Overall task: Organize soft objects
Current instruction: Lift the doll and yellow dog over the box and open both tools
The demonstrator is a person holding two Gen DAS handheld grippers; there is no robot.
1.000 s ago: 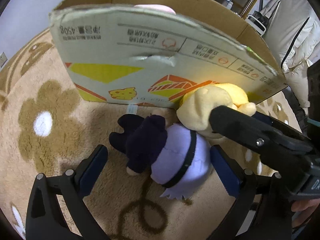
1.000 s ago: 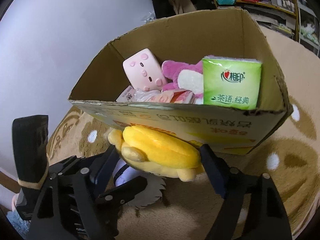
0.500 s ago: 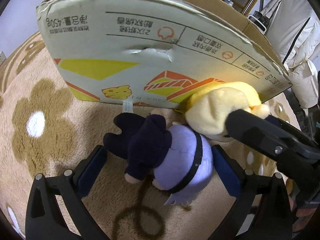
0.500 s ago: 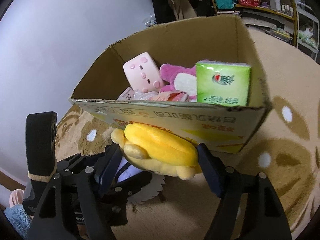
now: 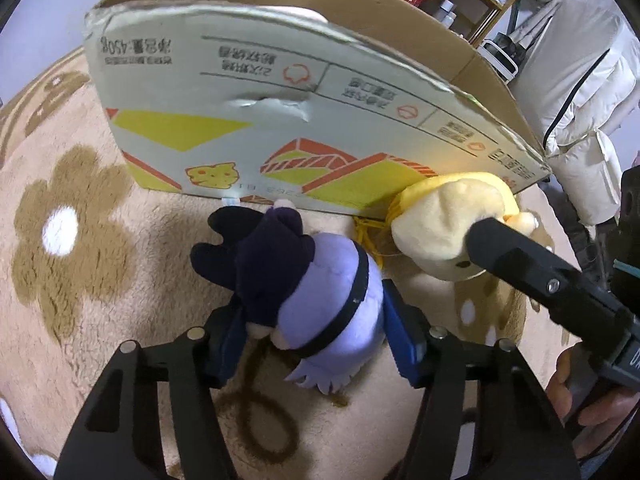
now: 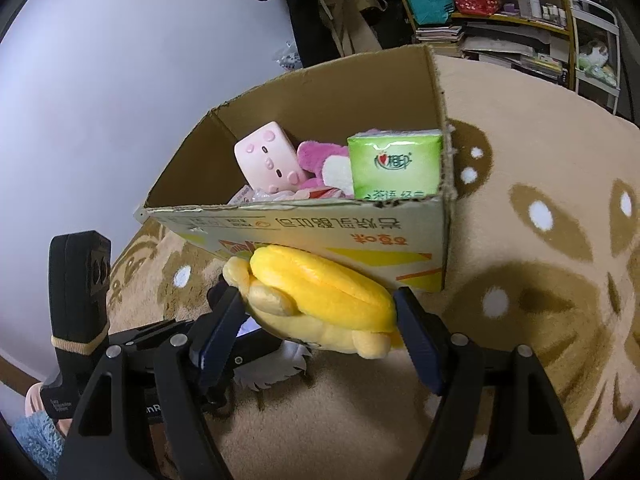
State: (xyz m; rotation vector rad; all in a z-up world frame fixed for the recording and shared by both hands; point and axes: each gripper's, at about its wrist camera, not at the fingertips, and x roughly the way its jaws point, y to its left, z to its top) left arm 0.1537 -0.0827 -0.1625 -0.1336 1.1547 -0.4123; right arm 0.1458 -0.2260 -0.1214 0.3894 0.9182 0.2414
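Note:
My left gripper is shut on a plush doll with a lilac head and dark navy body, just above the rug. My right gripper is shut on a yellow plush toy; it also shows in the left wrist view, held beside the doll against the box front. The open cardboard box stands just beyond both toys. It holds a pink pig plush, a magenta plush and a green tissue pack.
A beige rug with brown flower and cat patterns covers the floor. Shelves with clutter stand behind the box. A white padded jacket is at the right of the left wrist view.
My left gripper closed on the lilac doll and lifted it slightly. My right gripper raised the yellow toy a little and drew back from the box.

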